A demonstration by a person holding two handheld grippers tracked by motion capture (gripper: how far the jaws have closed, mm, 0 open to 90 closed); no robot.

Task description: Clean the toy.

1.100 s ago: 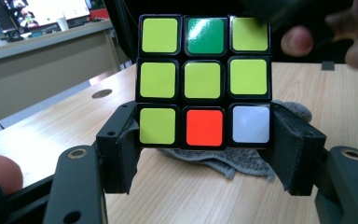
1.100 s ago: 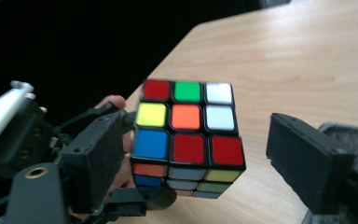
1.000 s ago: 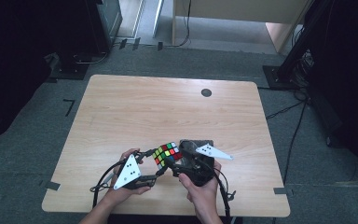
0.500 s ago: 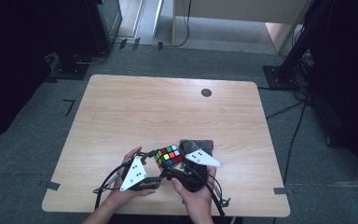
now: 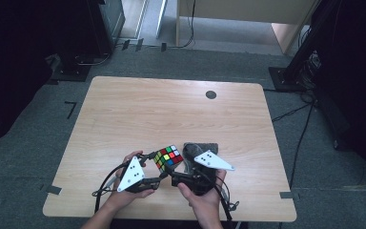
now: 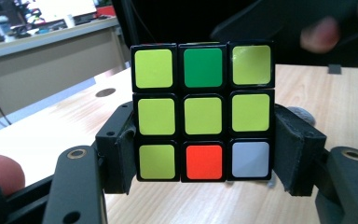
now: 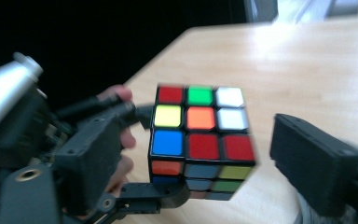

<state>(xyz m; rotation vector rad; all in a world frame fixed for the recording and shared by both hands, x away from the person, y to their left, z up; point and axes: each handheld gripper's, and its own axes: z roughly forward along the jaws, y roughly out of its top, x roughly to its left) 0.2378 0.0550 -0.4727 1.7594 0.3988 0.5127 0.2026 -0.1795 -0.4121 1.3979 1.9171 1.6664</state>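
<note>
In the high view we see a light wooden table (image 5: 171,109) with rounded corners filling the middle of the frame, on a grey carpeted floor (image 5: 38,124). Near the lower centre of the frame a person's two hands come up from the bottom edge, each holding a black two-jaw tool topped by a grey three-cornered plate.

Between them sits a multicoloured puzzle cube with black edges (image 5: 167,158), held just above the near part of the table. The left tool (image 5: 153,160) has it: in the left gripper view the cube (image 6: 203,112) fills the centre of the frame, and the two black jaws press against its left and right sides at the lower two rows. The face turned to that camera is mostly yellow-green, with a green tile top centre, an orange-red tile bottom centre and a white tile bottom right.

The right tool (image 5: 185,168) sits just right of the cube in the high view. In the right gripper view its jaws stand well apart, one at lower left and one at lower right of the frame, with the cube (image 7: 199,140) between them and touching neither as far as we can tell; the picture is slightly blurred.

A small dark round disc (image 5: 211,94) lies in the table's far right area, upper centre-right of the high view.
</note>
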